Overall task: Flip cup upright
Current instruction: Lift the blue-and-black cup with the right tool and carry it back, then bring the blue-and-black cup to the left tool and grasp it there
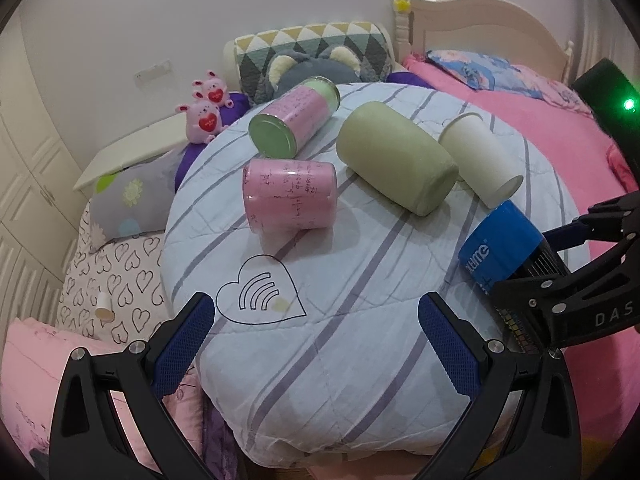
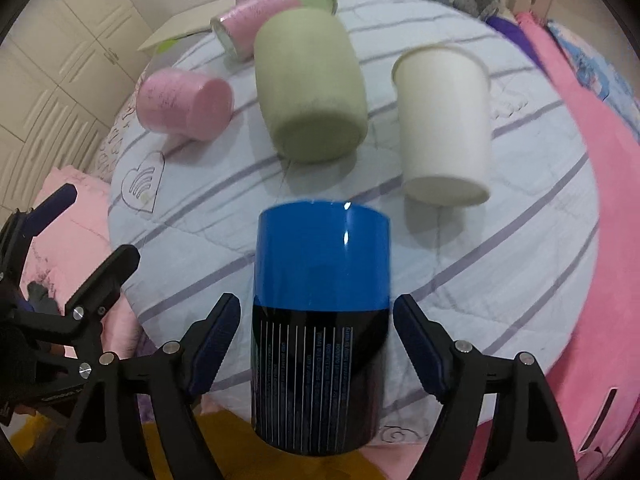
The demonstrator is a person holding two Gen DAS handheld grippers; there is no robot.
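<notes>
Blue-and-black cup (image 2: pixel 321 320) between right gripper (image 2: pixel 317 336) fingers

Five cups lying on their sides on one round quilt-covered table (image 1: pixel 360 320): one blue-and-black cup (image 2: pixel 322 320) nearest, at the right edge; one white paper cup (image 2: pixel 444 128) to the right; one sage-green cup (image 2: pixel 310 84) in the middle; one short pink cup (image 1: pixel 290 196) to the left; one tall pink-and-green cup (image 1: pixel 294 118) at the far side. Two pink plush pigs (image 1: pixel 206 110) beyond the table on the left. One grey plush bear (image 1: pixel 308 66) at the far end. One small white tube (image 1: pixel 104 306) on the heart-print bedding, near left. Two claws: left claw (image 1: pixel 316 332), right claw (image 2: pixel 318 344).
</notes>
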